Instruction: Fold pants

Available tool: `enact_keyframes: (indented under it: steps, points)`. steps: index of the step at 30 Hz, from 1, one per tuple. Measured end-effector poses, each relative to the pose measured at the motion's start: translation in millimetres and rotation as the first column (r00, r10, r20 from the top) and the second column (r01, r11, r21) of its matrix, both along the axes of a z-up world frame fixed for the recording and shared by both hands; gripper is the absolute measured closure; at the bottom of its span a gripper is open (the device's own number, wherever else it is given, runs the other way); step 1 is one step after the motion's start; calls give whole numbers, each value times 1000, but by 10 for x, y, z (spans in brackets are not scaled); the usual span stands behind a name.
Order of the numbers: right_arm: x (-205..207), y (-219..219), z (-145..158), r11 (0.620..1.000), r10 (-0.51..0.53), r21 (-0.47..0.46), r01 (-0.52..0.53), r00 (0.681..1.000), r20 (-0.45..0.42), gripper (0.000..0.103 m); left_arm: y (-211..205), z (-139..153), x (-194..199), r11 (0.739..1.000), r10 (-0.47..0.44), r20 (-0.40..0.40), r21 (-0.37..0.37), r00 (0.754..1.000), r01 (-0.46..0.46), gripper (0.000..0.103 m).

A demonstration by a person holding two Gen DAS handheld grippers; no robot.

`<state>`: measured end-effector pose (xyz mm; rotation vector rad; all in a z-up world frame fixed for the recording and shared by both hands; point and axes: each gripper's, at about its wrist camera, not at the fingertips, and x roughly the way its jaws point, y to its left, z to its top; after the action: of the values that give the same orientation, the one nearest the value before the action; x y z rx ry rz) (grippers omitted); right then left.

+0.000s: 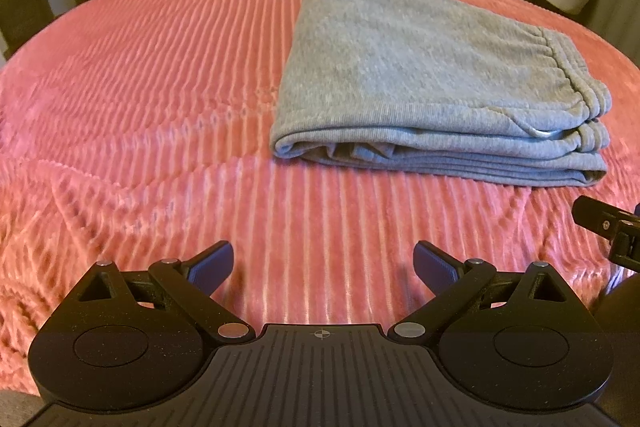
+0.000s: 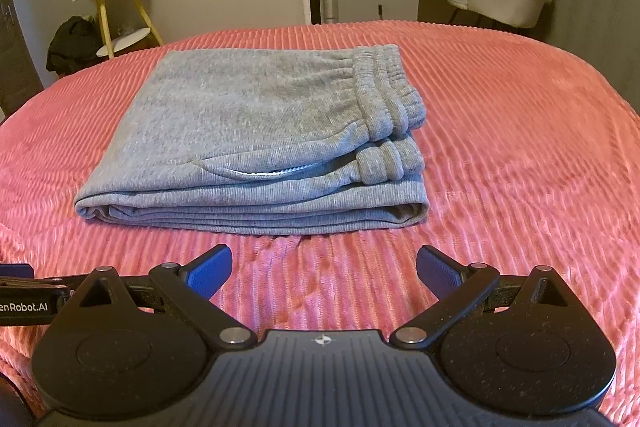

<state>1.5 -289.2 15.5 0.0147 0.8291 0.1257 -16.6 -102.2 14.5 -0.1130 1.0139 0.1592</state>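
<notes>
The grey sweatpants [image 2: 256, 143] lie on the bed's pink ribbed blanket [image 2: 520, 131] as a flat stacked bundle, directly ahead of the right gripper [image 2: 324, 267] and ahead and to the right of the left gripper [image 1: 323, 265]. Both grippers are released, jaws spread wide and empty, hovering over bare blanket short of the bundle's near edge. The elastic waistband [image 2: 390, 95] sits at the bundle's right end, doubled over on itself, and the rounded fold is at the left end [image 1: 288, 143].

Judging by the layered edges, the folding looks essentially finished, so the step in hand is most likely tidying or simply backing off. To do that well, keep both grippers low and apart from the cloth unless a correction is needed. The one spot worth a touch is the near-left corner, where inner layers gape a little; press the top layer down there rather than pinching, since a pinch could drag the upper layers out of line. The waistband ends sit slightly staggered; nudging them flush from the right would square the stack.
</notes>
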Motion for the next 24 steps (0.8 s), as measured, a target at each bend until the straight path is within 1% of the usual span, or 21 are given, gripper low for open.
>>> enact_keyframes:
  steps: [24]
  points:
    - [0, -10, 2, 1000, -7, 9, 7, 1000, -1, 4, 20, -16, 4, 1000, 9, -9, -8, 1000, -10, 3]
